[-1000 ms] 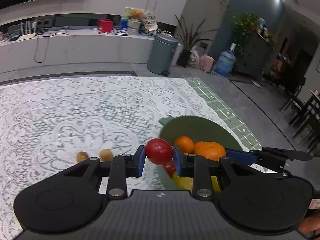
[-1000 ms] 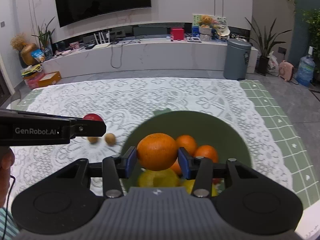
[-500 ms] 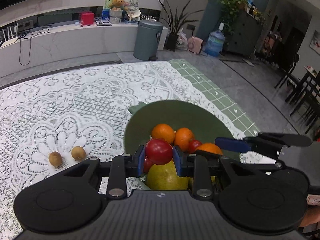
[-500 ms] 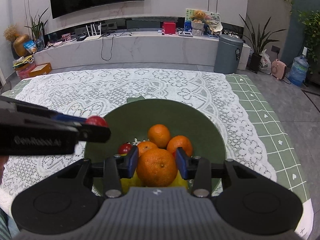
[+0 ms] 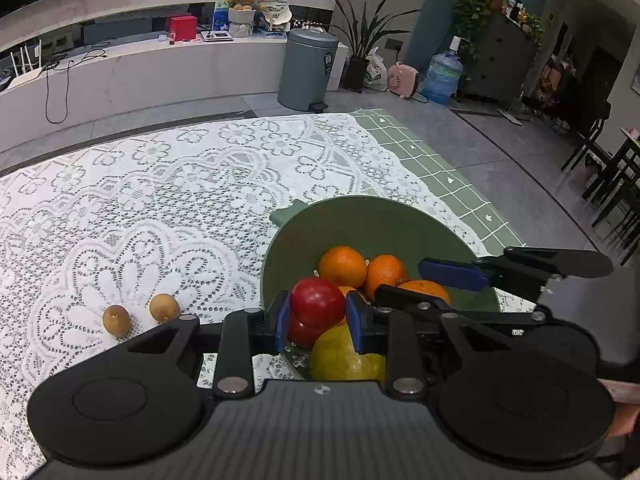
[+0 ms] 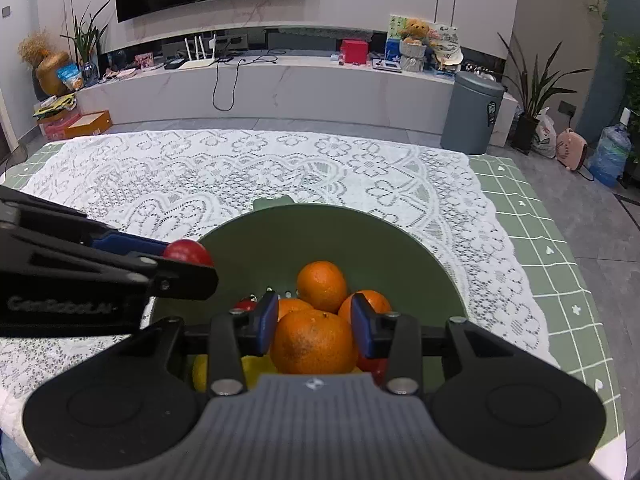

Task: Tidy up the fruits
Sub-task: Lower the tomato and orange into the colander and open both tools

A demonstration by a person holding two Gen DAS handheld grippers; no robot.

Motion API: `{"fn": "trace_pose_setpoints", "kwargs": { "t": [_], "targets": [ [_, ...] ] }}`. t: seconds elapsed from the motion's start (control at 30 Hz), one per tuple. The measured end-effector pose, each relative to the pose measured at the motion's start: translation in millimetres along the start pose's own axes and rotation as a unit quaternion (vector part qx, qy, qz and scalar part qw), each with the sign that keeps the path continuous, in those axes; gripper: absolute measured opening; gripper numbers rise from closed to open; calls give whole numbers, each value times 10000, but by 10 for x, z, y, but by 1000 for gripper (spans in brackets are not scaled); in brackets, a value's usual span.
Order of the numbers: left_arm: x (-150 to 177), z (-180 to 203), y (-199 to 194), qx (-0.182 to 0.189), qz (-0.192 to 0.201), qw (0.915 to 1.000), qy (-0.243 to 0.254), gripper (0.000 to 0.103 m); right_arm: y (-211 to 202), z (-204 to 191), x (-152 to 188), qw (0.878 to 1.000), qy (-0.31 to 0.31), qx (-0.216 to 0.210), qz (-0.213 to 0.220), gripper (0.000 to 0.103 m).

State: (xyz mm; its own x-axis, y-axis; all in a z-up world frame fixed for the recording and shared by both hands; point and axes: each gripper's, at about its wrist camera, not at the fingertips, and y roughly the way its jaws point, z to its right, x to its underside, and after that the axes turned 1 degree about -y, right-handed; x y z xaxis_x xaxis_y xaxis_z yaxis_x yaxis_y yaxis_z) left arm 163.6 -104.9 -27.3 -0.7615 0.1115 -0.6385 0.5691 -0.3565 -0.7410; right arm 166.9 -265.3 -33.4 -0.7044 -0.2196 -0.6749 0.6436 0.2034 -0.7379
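Two grippers: both over the green bowl (image 6: 404,248), each pinching one fruit.
Left gripper (image 5: 318,316): blue pads pressed on a red fruit (image 5: 318,303), held above the bowl's 7 o'clock side.
Right gripper (image 6: 314,326): jaws have just been closing; pads clamp an orange (image 6: 314,342) over the bowl's near half, just above the pile.
Bowl contents: oranges (image 6: 322,286), another red fruit (image 5: 302,332) and yellow fruit (image 5: 340,354) heaped together.
Loose fruit: two small brown fruits (image 5: 164,307) touching the lace tablecloth (image 5: 160,208), at 9 o'clock from the bowl, just beside each other.
Background: grey bin (image 6: 472,112) on the floor, well apart.
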Motion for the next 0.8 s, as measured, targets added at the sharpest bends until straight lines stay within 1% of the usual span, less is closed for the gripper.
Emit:
{"fn": "trace_pose_setpoints", "kwargs": {
  "t": [0.17, 0.4, 0.53, 0.7, 0.8],
  "targets": [
    [-16, -43, 45, -40, -61, 10000, -39, 33, 99, 39, -65, 9999, 66, -12, -103, 38],
    [-16, -64, 151, 0, -192, 9998, -43, 33, 119, 147, -73, 9995, 308, 24, -90, 40],
    [-19, -53, 216, 2, -264, 9997, 21, 33, 115, 192, -55, 9991, 393, 6, -138, 40],
    [-16, -20, 312, -42, -336, 9992, 228, 33, 46, 231, 0, 9985, 525, 29, -128, 40],
    [-21, -3, 365, 10, -364, 9990, 273, 33, 10, 244, 30, 9981, 597, 25, -128, 40]
  ]
}}
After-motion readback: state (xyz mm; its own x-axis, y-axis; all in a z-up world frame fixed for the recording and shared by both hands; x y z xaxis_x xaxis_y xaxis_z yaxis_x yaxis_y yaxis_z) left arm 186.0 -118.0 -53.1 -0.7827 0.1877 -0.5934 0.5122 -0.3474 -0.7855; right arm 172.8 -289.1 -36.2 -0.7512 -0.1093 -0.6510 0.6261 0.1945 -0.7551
